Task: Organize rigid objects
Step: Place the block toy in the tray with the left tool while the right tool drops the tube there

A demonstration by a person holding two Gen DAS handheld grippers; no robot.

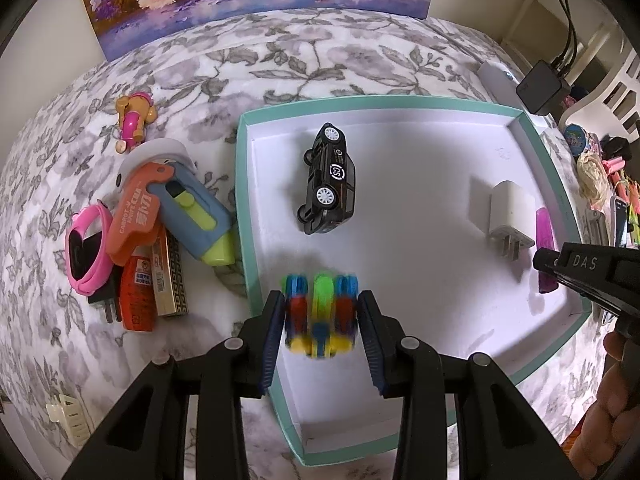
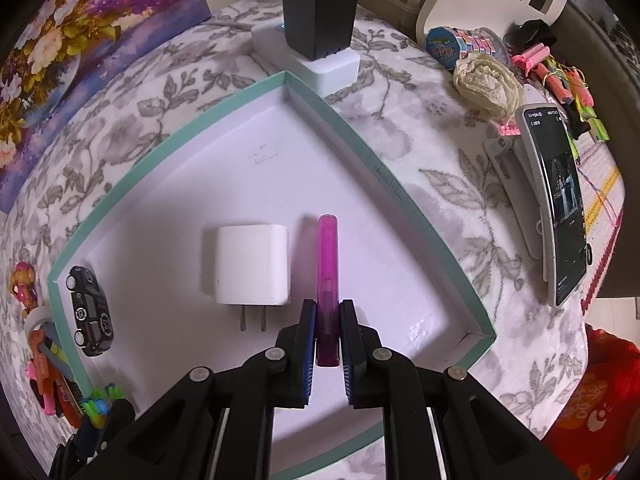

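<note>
A: Nearest to us, the left gripper (image 1: 320, 316) has its jaws closed on the multicoloured toy (image 1: 319, 314), just inside the box (image 1: 244, 216) by its wall at 7 o'clock. The toy is blurred in the left view, so we judge it is moving or wobbling in the grip.

B: That is our first risk. If we let go while it shakes, it may bounce against the wall or tip out over the rim onto the cloth.

A: On the other side, the right gripper (image 2: 328, 330) has narrow jaws clamped on the near end of the pink tube (image 2: 327, 264), which lies flat on the box floor and points to 12 o'clock.

B: We hold it only by the end. If we lift, the far end may droop or twist out of the pads. And the charger (image 2: 252, 265) sits just beside it at 9 o'clock, so a sideways drag could shove it.

A: Farther in, the black car (image 1: 330, 178) lies on its side at 11 o'clock in the left view, well apart from both grippers.

B: Outside the box at 9 o'clock, the pile (image 1: 160, 232) is unsorted; a careless reach could scatter it.
</note>
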